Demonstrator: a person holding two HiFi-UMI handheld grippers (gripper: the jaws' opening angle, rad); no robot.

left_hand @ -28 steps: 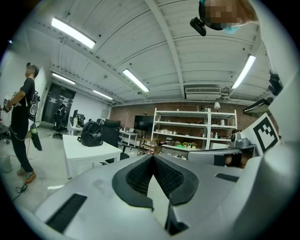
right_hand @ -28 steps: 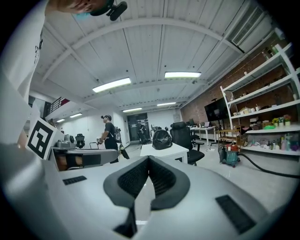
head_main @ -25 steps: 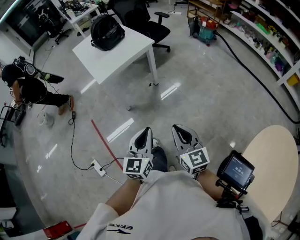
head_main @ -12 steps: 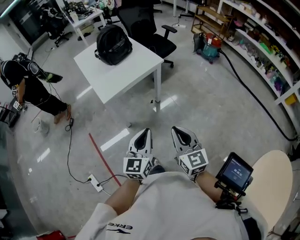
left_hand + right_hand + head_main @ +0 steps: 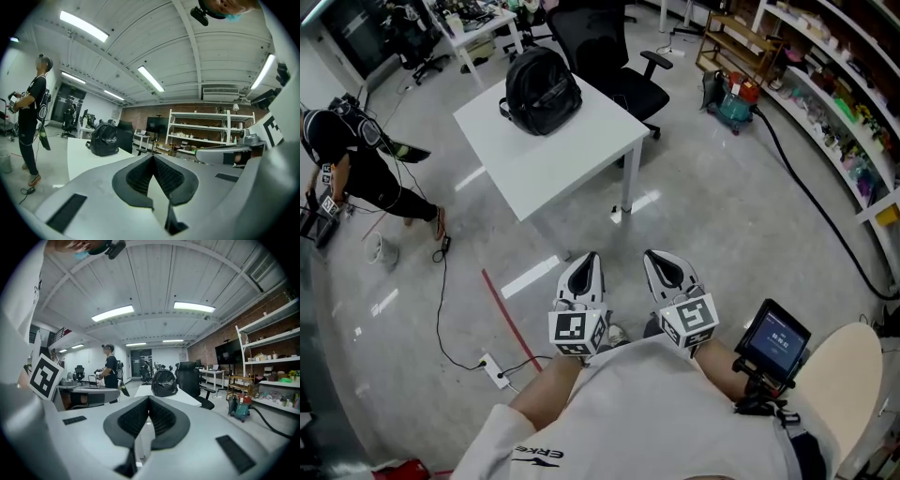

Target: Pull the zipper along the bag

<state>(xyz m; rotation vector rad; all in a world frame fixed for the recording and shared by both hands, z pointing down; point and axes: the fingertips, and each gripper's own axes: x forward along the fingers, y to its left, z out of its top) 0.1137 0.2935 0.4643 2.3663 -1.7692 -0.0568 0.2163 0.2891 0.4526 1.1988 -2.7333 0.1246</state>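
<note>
A black backpack (image 5: 543, 78) stands on a white table (image 5: 581, 159) several steps ahead of me; it also shows small in the left gripper view as the backpack (image 5: 104, 139) and in the right gripper view as the backpack (image 5: 164, 383). My left gripper (image 5: 584, 267) and right gripper (image 5: 666, 265) are held side by side close to my chest, far short of the table. Both are shut with nothing between their jaws. The bag's zipper is too small to make out.
A black office chair (image 5: 614, 56) stands behind the table. A person in black (image 5: 352, 164) is at the far left among floor cables and a power strip (image 5: 497, 371). Shelving (image 5: 848, 103) lines the right wall, with a thick black hose (image 5: 811, 187) on the floor. A round beige table (image 5: 848, 394) is at my right.
The white table and backpack have drawn nearer and shifted right in the head view as I walk forward. Both grippers stay shut and in the same place before my chest.
</note>
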